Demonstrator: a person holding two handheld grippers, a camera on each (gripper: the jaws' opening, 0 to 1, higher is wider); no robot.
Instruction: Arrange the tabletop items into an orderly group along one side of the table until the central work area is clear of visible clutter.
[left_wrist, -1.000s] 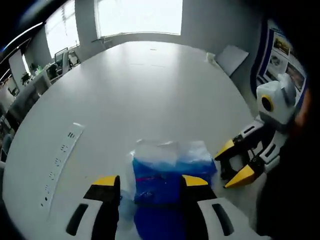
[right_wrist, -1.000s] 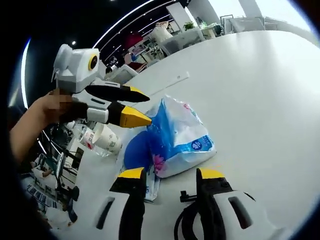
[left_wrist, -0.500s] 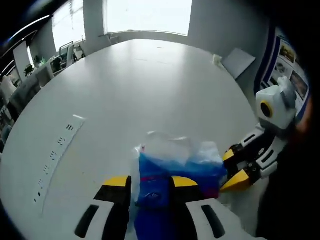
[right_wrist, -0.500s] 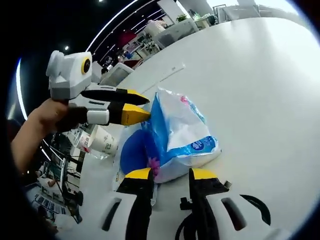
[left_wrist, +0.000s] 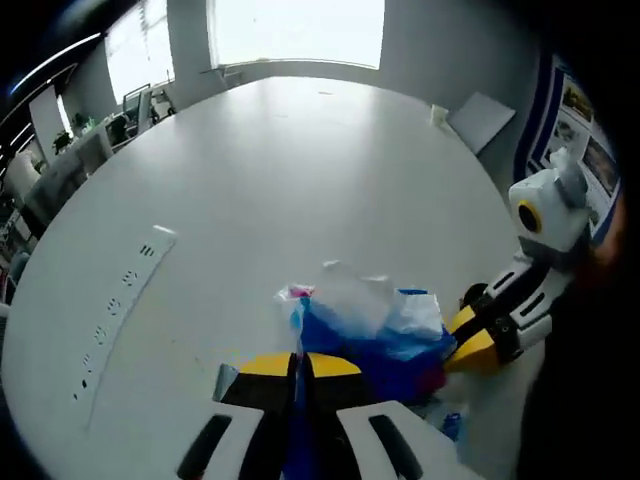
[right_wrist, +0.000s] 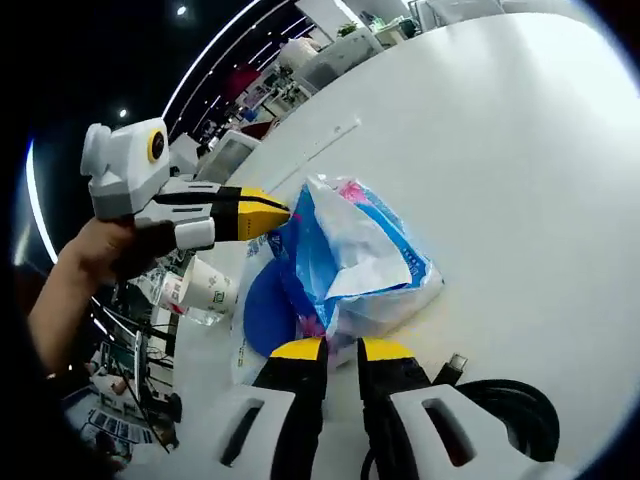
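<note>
In the left gripper view, the left gripper (left_wrist: 298, 366) was seen at the bottom edge with its yellow-tipped fingers (left_wrist: 264, 365) pressed almost together, a fold of the blue-and-white plastic pack (left_wrist: 372, 328) pinched between them. The pack lay crumpled on the white worktop (left_wrist: 270, 190), just beyond the fingertips. On the pack's far right side the right gripper (left_wrist: 470, 340) was met, its yellow tips touching the plastic. Further off, a long strip with small markings (left_wrist: 118, 306) was set into the worktop on the left, and a flat white sheet (left_wrist: 480, 118) rested near the far edge, below a bright window (left_wrist: 296, 32).

In the right gripper view, the right gripper (right_wrist: 340, 352) was seen at the bottom with its fingers (right_wrist: 296, 352) drawn close, the near edge of the plastic pack (right_wrist: 355, 262) nipped between them. A coiled black cable (right_wrist: 505, 412) lay just beside the right finger, on the worktop (right_wrist: 520, 170). The pack was bunched upward, and the left gripper (right_wrist: 262, 210), held by a hand (right_wrist: 112, 250), was clamped on its upper left corner. Beyond the pack, at the worktop's left edge, a paper cup (right_wrist: 208, 290) was seen lying beside a clear bottle (right_wrist: 178, 298).
</note>
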